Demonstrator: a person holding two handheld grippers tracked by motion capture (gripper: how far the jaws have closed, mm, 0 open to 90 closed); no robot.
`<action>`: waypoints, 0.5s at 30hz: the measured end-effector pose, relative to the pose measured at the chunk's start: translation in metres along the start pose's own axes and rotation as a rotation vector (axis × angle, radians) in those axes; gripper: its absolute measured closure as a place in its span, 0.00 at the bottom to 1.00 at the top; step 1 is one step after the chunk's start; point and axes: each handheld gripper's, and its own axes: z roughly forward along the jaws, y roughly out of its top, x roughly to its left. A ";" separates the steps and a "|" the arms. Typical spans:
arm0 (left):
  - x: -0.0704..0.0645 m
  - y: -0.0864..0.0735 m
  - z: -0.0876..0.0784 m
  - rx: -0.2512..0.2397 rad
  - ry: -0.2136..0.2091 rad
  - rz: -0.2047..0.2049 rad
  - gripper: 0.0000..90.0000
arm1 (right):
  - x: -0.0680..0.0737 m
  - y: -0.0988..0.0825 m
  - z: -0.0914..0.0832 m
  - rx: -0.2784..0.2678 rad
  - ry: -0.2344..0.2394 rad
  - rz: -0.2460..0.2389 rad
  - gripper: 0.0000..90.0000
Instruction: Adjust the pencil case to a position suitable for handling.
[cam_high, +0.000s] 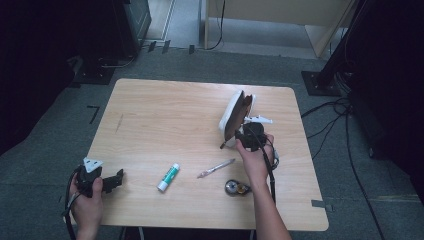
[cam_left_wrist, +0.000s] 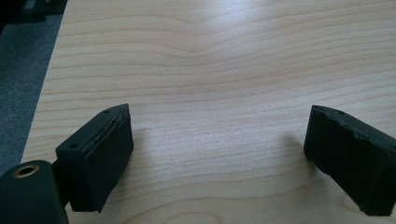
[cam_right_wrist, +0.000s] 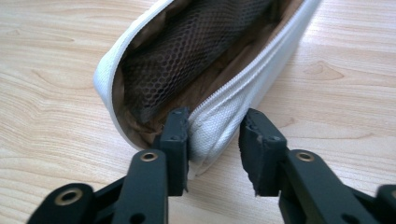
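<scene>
Grey carpet and dark stands ring the pale wood table (cam_high: 165, 110) I'm working over. My right gripper (cam_high: 245, 134) sits at the table's right side, at the near end of a white pouch (cam_high: 231, 115) that stands on edge, unzipped, its mouth gaping to show brown lining and black mesh inside. In the right gripper view the pouch (cam_right_wrist: 224, 116) has its near white wall between my jaws: one pad lies against the inner side by the zip, the other stands just beside the outer fabric with a sliver of gap visible, so I read the jaws as narrowed around that wall but not pressing on it from both sides. My left gripper (cam_high: 112, 181) rests at the near left corner of the table, well apart from the pouch; in the left gripper view its jaws stand wide with only bare wood between them. Between my two hands, near the front edge, lie a glue stick (cam_high: 168, 177), a pen (cam_high: 216, 168) and a small round tape measure (cam_high: 235, 188), all apart from each other and from both grippers.
</scene>
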 end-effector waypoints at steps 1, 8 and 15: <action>0.000 0.000 0.000 0.001 0.000 0.000 0.09 | -0.001 0.000 0.000 0.001 0.001 0.003 0.74; 0.000 0.000 0.000 0.000 0.000 0.000 0.09 | -0.003 0.000 0.004 -0.038 -0.007 0.012 0.85; 0.000 0.000 0.000 0.000 0.000 0.000 0.09 | 0.002 0.001 0.007 -0.058 0.028 -0.007 0.89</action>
